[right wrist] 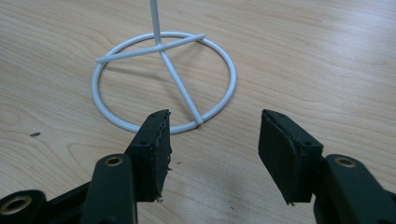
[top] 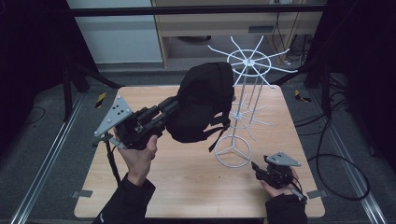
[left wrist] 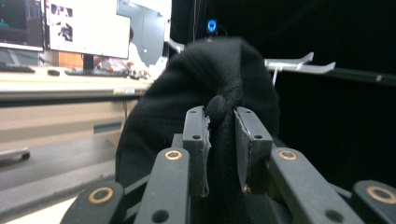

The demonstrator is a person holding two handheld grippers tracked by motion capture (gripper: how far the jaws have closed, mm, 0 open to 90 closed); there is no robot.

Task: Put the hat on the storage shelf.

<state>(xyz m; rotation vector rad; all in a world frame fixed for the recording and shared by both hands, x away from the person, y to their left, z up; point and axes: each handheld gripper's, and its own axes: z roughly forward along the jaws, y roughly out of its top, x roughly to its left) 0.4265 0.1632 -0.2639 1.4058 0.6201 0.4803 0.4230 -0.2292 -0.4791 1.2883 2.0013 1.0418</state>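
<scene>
- The left gripper (top: 175, 103) holds a black backpack (top: 201, 101) up off the table (top: 187, 179), beside the upper spokes of the white wire rack (top: 247, 65).
- In the left gripper view its jaws pinch a narrow fold or strap of the backpack (left wrist: 219, 88) fabric between the pads (left wrist: 198, 140); the grip looks slightly loose, yet the cloth sits squeezed in the gap, so the bag hangs from that one seam.
- Holding it by a top strap likely lets the bag's bulk droop below, leaving the loop free to go over a spoke.
- The backpack is in the air, just left of the rack's top ring; whether it touches a spoke I cannot tell.
- The right gripper (top: 256, 167) rests low near the front right of the table, close to the rack's round base (top: 232, 151).
- Its jaws stand apart with nothing between them, aimed at the base ring (right wrist: 163, 79) on the wood.
- That position suggests readiness to steady the light rack against tipping when the bag's weight comes onto it.
</scene>
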